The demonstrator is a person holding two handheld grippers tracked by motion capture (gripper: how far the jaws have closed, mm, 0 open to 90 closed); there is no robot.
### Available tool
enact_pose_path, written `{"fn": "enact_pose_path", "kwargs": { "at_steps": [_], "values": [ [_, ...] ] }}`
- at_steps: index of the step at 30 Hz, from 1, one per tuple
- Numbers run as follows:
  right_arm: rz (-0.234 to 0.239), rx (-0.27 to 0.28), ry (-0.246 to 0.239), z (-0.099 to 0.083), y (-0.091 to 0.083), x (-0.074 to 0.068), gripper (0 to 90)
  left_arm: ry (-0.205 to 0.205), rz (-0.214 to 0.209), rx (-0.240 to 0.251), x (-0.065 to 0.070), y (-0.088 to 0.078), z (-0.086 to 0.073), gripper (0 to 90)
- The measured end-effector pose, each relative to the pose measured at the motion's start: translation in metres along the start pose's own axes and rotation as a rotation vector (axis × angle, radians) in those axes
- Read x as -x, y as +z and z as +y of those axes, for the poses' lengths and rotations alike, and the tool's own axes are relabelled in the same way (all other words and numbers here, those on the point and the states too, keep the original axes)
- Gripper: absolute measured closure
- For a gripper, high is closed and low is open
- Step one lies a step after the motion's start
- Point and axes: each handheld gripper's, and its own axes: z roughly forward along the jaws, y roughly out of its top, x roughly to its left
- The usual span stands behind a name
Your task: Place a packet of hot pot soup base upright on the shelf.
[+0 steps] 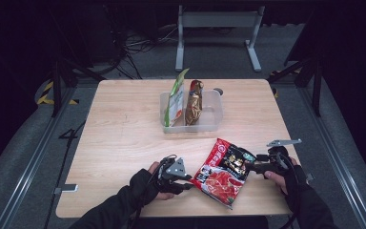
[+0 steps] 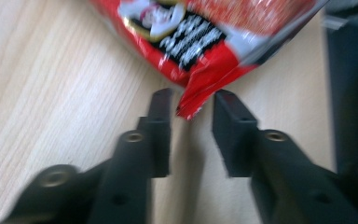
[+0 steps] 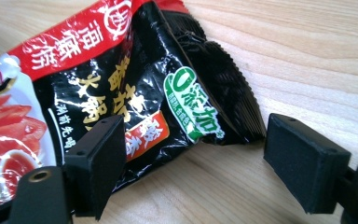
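A red and black snack bag [image 1: 224,171] lies on the wooden table [image 1: 124,143] near its front edge, between my two grippers. My left gripper [image 1: 189,187] points at the bag's lower left corner. In the left gripper view that red corner [image 2: 200,37] pokes into the gap of the left gripper [image 2: 193,105], and the pads stand apart from it. My right gripper [image 1: 249,167] is at the bag's upper right end. In the right gripper view the black crimped end of the bag [image 3: 98,93] lies between the wide jaws of the right gripper [image 3: 193,128], untouched.
A clear plastic bin [image 1: 214,126] stands at the middle of the table's far half. Upright inside it are a green packet [image 1: 175,102] and a brown packet [image 1: 194,102]. Bare wood stretches to the left of the bin and the bag.
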Motion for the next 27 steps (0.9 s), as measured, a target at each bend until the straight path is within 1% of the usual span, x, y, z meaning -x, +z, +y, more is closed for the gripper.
{"fn": "enact_pose_path", "kwargs": {
  "at_steps": [1, 2, 3, 4, 5, 6, 7, 8, 10, 11, 12, 13, 14, 16, 17, 18, 20, 21, 22, 23, 24, 25, 26, 27],
  "values": [
    [0.009, -0.001, 0.001, 0.001, 0.002, 0.0, 19.6, -0.006, -0.001, 0.015, -0.001, 0.0, 0.001, 56.6],
    [0.004, 0.0, 0.001, 0.002, 0.003, 0.0, 19.6, -0.006, -0.001, 0.015, -0.001, 0.0, 0.001, 54.5],
    [0.004, 0.002, 0.006, 0.004, 0.004, 0.0, 19.4, -0.021, -0.021, 0.034, -0.002, 0.003, 0.004, 53.7],
    [0.011, 0.004, 0.011, 0.005, 0.005, 0.0, 19.1, -0.012, -0.008, 0.014, -0.003, 0.006, 0.005, 54.0],
    [0.014, 0.006, 0.013, 0.006, 0.007, 0.001, 19.1, -0.018, -0.013, 0.011, -0.003, 0.009, 0.006, 54.4],
    [0.014, 0.006, 0.013, 0.006, 0.007, 0.001, 19.1, -0.018, -0.013, 0.011, -0.003, 0.009, 0.006, 54.0],
    [0.018, 0.007, 0.009, 0.008, 0.009, 0.001, 17.6, -0.035, -0.02, 0.016, -0.005, 0.013, 0.006, 53.8],
    [0.026, 0.011, 0.015, 0.008, 0.009, 0.001, 17.7, -0.039, -0.013, 0.015, -0.006, 0.014, 0.007, 52.8],
    [0.028, 0.012, 0.016, 0.009, 0.01, 0.002, 18.0, -0.04, -0.012, 0.009, -0.006, 0.015, 0.008, 53.7],
    [0.063, 0.006, 0.013, 0.011, 0.011, 0.003, 18.5, -0.032, -0.015, -0.004, -0.007, 0.016, 0.008, 57.0],
    [0.083, 0.002, 0.013, 0.011, 0.012, 0.003, 19.5, -0.035, -0.007, -0.014, -0.006, 0.017, 0.008, 57.5],
    [0.109, -0.003, 0.011, 0.012, 0.013, 0.002, 19.6, -0.035, -0.007, -0.014, -0.006, 0.017, 0.008, 57.5],
    [0.124, -0.008, 0.011, 0.013, 0.015, 0.002, 19.7, -0.037, -0.012, -0.02, -0.007, 0.019, 0.008, 57.2],
    [0.128, -0.01, 0.005, 0.015, 0.016, 0.001, 20.6, -0.04, -0.012, -0.019, -0.008, 0.019, 0.008, 57.3],
    [0.137, -0.013, 0.005, 0.016, 0.016, 0.002, 21.5, -0.035, -0.019, -0.029, -0.008, 0.02, 0.008, 57.8],
    [0.148, -0.012, 0.013, 0.017, 0.017, 0.003, 22.7, -0.031, -0.021, -0.035, -0.009, 0.02, 0.007, 60.1],
    [0.14, -0.005, 0.024, 0.019, 0.018, 0.006, 27.2, -0.034, -0.014, -0.047, -0.009, 0.021, 0.007, 62.0],
    [0.133, -0.004, 0.024, 0.019, 0.018, 0.007, 28.9, -0.022, 0.013, -0.072, -0.009, 0.023, 0.007, 67.0],
    [0.128, -0.001, 0.022, 0.02, 0.019, 0.007, 31.6, -0.023, 0.008, -0.083, -0.009, 0.026, 0.005, 68.9],
    [0.118, 0.005, 0.027, 0.02, 0.019, 0.007, 35.6, -0.028, -0.001, -0.071, -0.01, 0.027, 0.004, 70.7],
    [0.114, 0.011, 0.033, 0.02, 0.02, 0.006, 37.3, -0.028, -0.001, -0.071, -0.01, 0.027, 0.004, 69.6],
    [0.1, 0.015, 0.034, 0.021, 0.021, 0.005, 39.4, -0.041, -0.003, -0.069, -0.011, 0.027, 0.004, 66.5],
    [0.1, 0.015, 0.034, 0.021, 0.021, 0.005, 39.4, -0.041, -0.003, -0.069, -0.011, 0.027, 0.004, 63.4],
    [0.065, 0.022, 0.027, 0.021, 0.022, 0.002, 45.3, -0.039, -0.001, -0.068, -0.011, 0.026, 0.004, 60.9]
  ]
}}
